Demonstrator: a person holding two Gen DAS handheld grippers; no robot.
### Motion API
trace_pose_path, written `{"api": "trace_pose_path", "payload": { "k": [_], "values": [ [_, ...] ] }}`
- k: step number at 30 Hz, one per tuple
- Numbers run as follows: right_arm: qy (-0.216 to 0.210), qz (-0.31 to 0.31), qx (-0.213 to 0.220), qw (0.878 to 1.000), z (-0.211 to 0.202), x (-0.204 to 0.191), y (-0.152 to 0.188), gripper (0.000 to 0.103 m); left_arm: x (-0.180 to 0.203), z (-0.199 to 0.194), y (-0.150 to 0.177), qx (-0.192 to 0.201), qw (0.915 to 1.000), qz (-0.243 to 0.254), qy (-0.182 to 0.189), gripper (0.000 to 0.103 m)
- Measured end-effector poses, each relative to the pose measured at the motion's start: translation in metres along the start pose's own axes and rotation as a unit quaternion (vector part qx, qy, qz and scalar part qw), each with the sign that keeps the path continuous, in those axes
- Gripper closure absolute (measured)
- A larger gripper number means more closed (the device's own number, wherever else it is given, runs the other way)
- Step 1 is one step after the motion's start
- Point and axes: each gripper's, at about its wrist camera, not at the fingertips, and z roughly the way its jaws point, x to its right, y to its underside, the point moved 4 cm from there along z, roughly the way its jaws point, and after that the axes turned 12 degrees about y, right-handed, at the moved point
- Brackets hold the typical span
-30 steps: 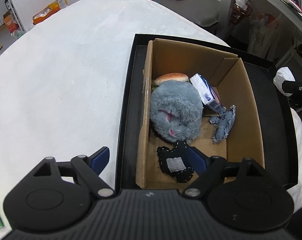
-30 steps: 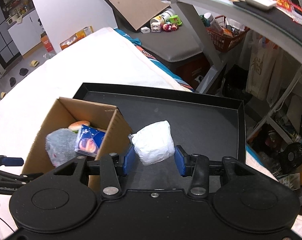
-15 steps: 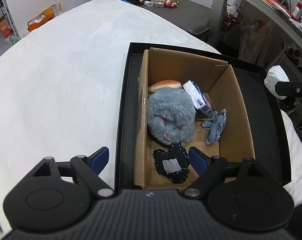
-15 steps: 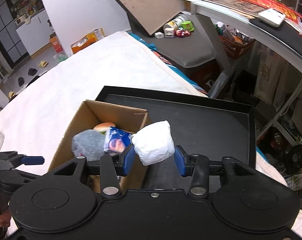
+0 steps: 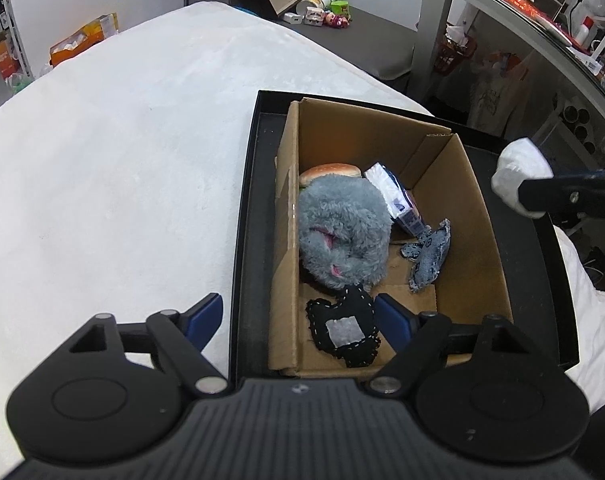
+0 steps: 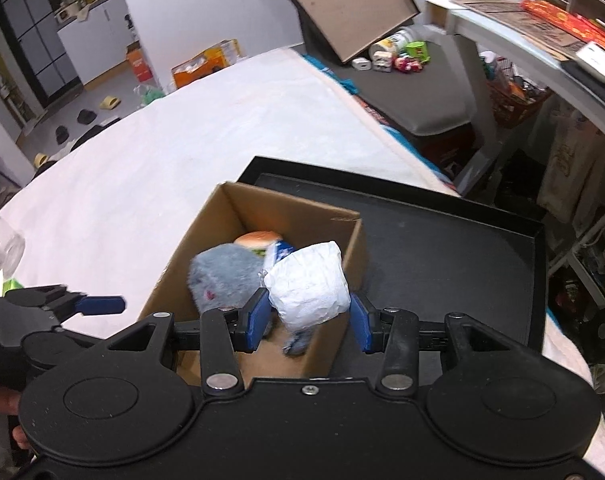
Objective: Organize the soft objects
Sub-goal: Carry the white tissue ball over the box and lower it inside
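A cardboard box (image 5: 474, 216) stands in a black tray (image 5: 246, 216) on a white bed. It holds a grey plush (image 5: 342, 232), a burger toy (image 5: 328, 171), a blue-white tissue pack (image 5: 394, 196), a denim scrap (image 5: 428, 254) and a black patch (image 5: 342, 330). My right gripper (image 6: 308, 316) is shut on a white soft bundle (image 6: 308, 286), held above the box's right wall (image 6: 352, 248); the bundle also shows in the left wrist view (image 5: 516, 168). My left gripper (image 5: 298, 318) is open and empty, straddling the box's near left corner.
The white bed cover (image 5: 122, 160) stretches left of the tray. A grey bench with small toys (image 6: 402, 56) and a metal shelf (image 6: 542, 60) stand behind. The bare tray floor (image 6: 442, 248) lies right of the box.
My right gripper has carried the white bundle leftward from over the tray floor to over the box's right wall. My left gripper has pulled back and risen slightly, still open.
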Motion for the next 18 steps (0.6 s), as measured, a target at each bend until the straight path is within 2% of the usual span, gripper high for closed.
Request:
{"api": "trace_pose_path", "payload": {
  "k": [3,12,18],
  "values": [
    [-0.006,-0.009,-0.009,1.000,0.002,-0.012,0.003,0.060,-0.001,0.001,0.002,0.007,1.0000,0.001,0.002,0.025],
    [-0.013,-0.034,-0.031,0.999,0.012,-0.037,0.009,0.060,-0.011,0.006,0.007,0.011,0.9998,-0.008,0.013,0.052],
    [-0.013,-0.051,-0.044,0.998,0.017,-0.046,0.014,0.060,-0.013,0.009,0.009,0.012,0.9996,-0.010,0.023,0.080]
  ]
}}
